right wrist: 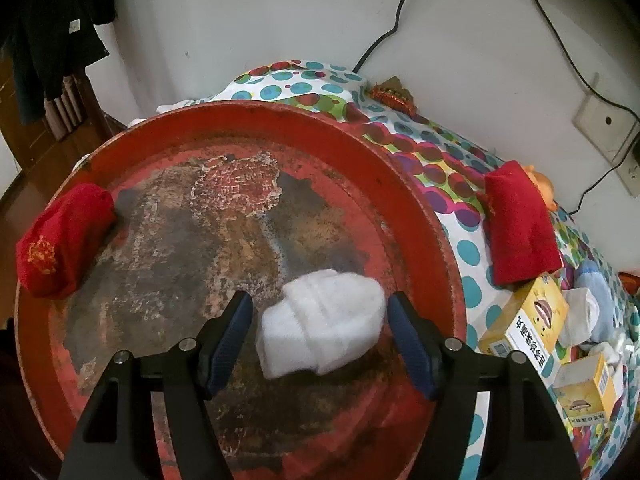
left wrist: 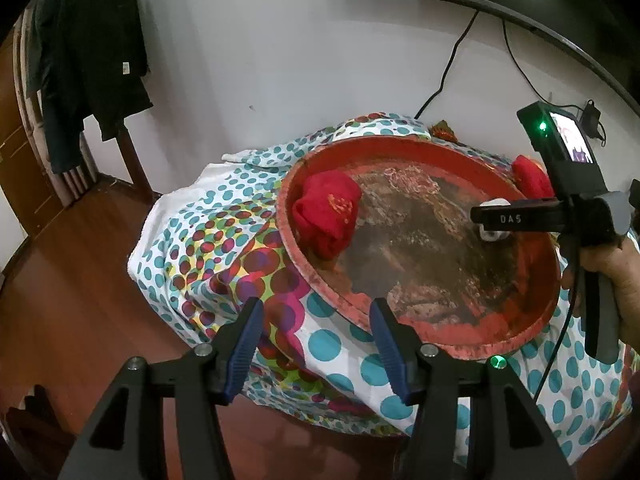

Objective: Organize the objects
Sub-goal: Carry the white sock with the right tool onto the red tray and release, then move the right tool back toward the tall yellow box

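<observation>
A worn round red tray (left wrist: 440,148) (right wrist: 280,120) lies on a table under a dotted cloth (left wrist: 208,248). A rolled red sock (left wrist: 326,216) (right wrist: 64,240) lies at the tray's left edge. A rolled white sock (right wrist: 322,322) lies in the tray between the open fingers of my right gripper (right wrist: 320,340), which do not press on it; it looks slightly blurred. In the left wrist view the right gripper (left wrist: 490,220) hangs over the tray's right side. My left gripper (left wrist: 316,352) is open and empty above the tray's near rim. Another red sock (right wrist: 520,224) (left wrist: 530,178) lies on the cloth right of the tray.
Yellow boxes (right wrist: 528,320) and pale blue and white socks (right wrist: 596,300) lie on the cloth at the right. The wall with cables (right wrist: 384,32) is just behind the table. A wooden floor (left wrist: 72,300) and a chair hung with dark clothes (left wrist: 88,64) are at the left.
</observation>
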The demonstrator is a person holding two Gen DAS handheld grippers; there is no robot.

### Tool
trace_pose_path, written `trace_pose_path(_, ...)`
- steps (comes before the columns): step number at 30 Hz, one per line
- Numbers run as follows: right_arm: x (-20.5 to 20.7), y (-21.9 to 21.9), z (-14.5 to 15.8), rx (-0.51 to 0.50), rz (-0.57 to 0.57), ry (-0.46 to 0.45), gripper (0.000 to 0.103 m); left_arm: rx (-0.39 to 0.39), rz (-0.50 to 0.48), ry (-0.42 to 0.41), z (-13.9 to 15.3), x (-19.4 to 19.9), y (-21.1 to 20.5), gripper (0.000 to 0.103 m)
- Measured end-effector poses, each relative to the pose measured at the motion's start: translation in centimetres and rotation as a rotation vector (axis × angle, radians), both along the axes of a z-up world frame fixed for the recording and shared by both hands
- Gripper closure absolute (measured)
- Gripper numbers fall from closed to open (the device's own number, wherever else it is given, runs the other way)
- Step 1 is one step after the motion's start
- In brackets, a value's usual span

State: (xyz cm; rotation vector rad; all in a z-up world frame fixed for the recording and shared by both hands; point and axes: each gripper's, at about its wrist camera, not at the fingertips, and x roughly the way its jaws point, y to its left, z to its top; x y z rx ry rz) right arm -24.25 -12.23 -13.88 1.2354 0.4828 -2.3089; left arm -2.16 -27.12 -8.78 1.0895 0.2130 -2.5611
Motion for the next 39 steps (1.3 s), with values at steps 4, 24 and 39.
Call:
trace_pose_path(4,0.7,0.1,0.7,0.002,0.019,0.026,0.033,-0.006,-0.009,0.008,0.1,0.0,0.2,0.047)
trace_pose_path(24,3.5,14.6,4.6,-0.06,-0.013,0.095,0.03,-0.053,-0.11,-0.007,-0.3,-0.5,3.2,0.047)
trace_pose_path(39,-1.5,25.7,3.3,0.006,-0.033,0.106,0.025,-0.165,-0.331,0.011,-0.2,-0.7,9.1,0.045)
